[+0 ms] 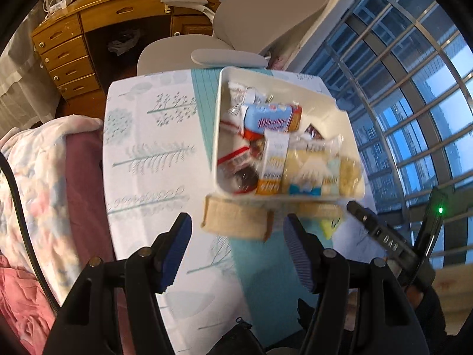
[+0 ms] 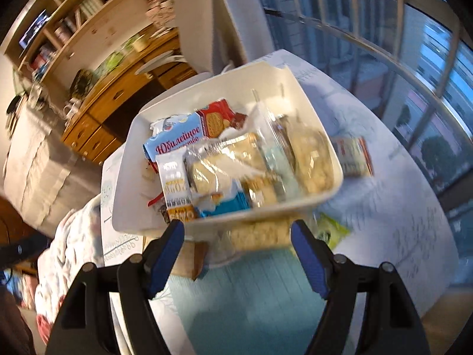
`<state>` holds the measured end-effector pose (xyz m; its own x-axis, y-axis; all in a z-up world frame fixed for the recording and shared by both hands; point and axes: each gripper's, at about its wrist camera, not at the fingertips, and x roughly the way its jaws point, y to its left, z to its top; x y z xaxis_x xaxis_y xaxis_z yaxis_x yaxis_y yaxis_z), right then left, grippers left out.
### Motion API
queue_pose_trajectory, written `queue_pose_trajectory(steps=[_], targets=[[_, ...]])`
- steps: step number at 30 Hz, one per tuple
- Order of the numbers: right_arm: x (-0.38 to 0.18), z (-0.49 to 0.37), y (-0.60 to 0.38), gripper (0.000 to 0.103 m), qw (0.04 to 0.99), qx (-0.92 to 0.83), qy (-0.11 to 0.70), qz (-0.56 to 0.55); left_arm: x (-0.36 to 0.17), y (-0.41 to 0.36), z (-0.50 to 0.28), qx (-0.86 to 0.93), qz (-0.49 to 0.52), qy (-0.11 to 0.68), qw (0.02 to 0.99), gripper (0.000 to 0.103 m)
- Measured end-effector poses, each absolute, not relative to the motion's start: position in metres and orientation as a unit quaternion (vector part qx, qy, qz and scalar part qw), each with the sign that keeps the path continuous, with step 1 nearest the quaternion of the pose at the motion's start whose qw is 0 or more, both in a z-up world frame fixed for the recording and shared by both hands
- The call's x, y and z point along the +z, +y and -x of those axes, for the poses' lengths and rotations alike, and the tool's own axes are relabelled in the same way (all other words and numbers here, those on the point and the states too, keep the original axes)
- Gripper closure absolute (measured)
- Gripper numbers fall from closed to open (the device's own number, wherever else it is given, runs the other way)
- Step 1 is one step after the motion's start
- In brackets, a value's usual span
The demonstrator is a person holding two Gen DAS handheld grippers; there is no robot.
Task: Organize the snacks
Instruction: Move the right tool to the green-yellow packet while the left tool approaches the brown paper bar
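Note:
A white plastic bin [image 1: 340, 118] [image 2: 310, 109] full of snack packets stands on the patterned tablecloth. A blue biscuit pack [image 1: 272, 118] [image 2: 177, 145] lies on top. In front of the bin lie a tan snack pack [image 1: 236, 219] [image 2: 189, 257], a clear-wrapped crumbly bar [image 1: 320, 210] [image 2: 260, 233] and a yellow-green packet [image 1: 329, 227] [image 2: 331, 230]. One more packet [image 2: 353, 156] lies right of the bin. My left gripper [image 1: 236, 248] is open and empty, just short of the tan pack. My right gripper [image 2: 236, 254] is open and empty, near the crumbly bar.
The small table [image 1: 142, 159] has a teal runner [image 1: 266, 281]. A grey office chair [image 1: 260, 20] and a wooden desk [image 1: 88, 29] stand behind it. A bed with blankets [image 1: 35, 177] is at the left. A barred window [image 1: 414, 88] is at the right.

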<state>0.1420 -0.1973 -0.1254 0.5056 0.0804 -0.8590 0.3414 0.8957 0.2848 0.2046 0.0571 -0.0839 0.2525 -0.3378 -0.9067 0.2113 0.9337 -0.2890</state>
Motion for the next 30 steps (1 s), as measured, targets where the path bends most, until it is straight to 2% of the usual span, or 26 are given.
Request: queue_pose_trajectory(steps=[5, 16, 24, 30], targets=[[-0.136, -0.115, -0.183, 0.028, 0.827, -0.100, 0.495, -0.249, -0.094, 0.080, -0.179, -0.183, 0.038, 0.577, 0.795, 0.035], [-0.167, -0.085, -0.160, 0.028, 0.799, -0.115, 0.534, -0.251, -0.136, 0.106, -0.148, -0.201, 0.061, 0.585, 0.784, 0.033], [-0.183, -0.077, -0.165, 0.028, 0.806, -0.121, 0.539, -0.212, -0.170, 0.086, -0.140, -0.213, 0.042, 0.605, 0.767, 0.023], [-0.195, -0.082, -0.177, 0.028, 0.812, -0.123, 0.543, -0.175, -0.194, 0.056, -0.151, -0.205, 0.010, 0.628, 0.751, 0.020]])
